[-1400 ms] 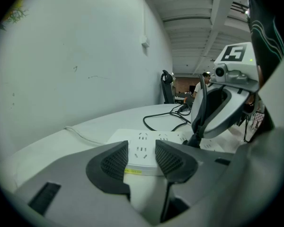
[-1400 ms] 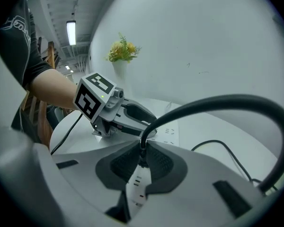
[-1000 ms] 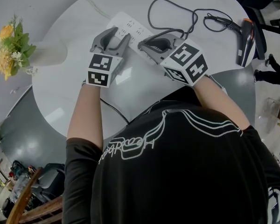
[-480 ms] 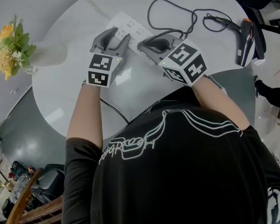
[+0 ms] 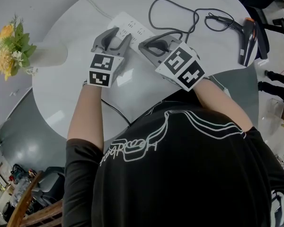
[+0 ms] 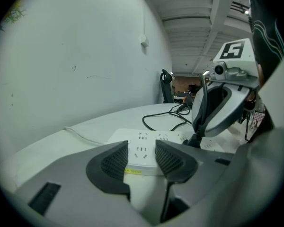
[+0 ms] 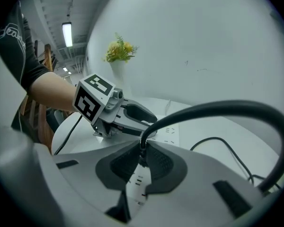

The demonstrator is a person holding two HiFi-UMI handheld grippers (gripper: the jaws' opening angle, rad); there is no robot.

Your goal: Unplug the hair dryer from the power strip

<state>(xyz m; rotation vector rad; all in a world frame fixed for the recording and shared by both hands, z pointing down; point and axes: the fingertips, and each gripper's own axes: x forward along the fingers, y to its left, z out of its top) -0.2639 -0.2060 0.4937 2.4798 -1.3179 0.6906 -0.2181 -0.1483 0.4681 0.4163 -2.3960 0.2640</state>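
Right gripper view: plug (image 7: pixel 142 159) mostly hidden between right gripper's (image 7: pixel 142 150) clenched fingers; left gripper's (image 6: pixel 142 146) fingers gape over power strip (image 6: pixel 168 137).

There were one power strip (image 5: pixel 132 23), one hair dryer (image 5: pixel 246 41), one plug (image 7: pixel 142 151), one vase (image 5: pixel 49 53), and a pair: left hand-held gripper (image 5: pixel 121 33), right hand-held gripper (image 5: pixel 144 45).

A round white table (image 5: pixel 57 91) carries a white rectangular power strip (image 5: pixel 132 25), a black hair dryer (image 5: pixel 246 41) with its looping black cord (image 5: pixel 149 13), and a white vase (image 5: pixel 49 56) of yellow flowers (image 5: pixel 4 44).

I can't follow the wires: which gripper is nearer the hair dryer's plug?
Right. The right gripper is clamped on the plug at the strip; the left gripper sits open at the strip's end, beside it.
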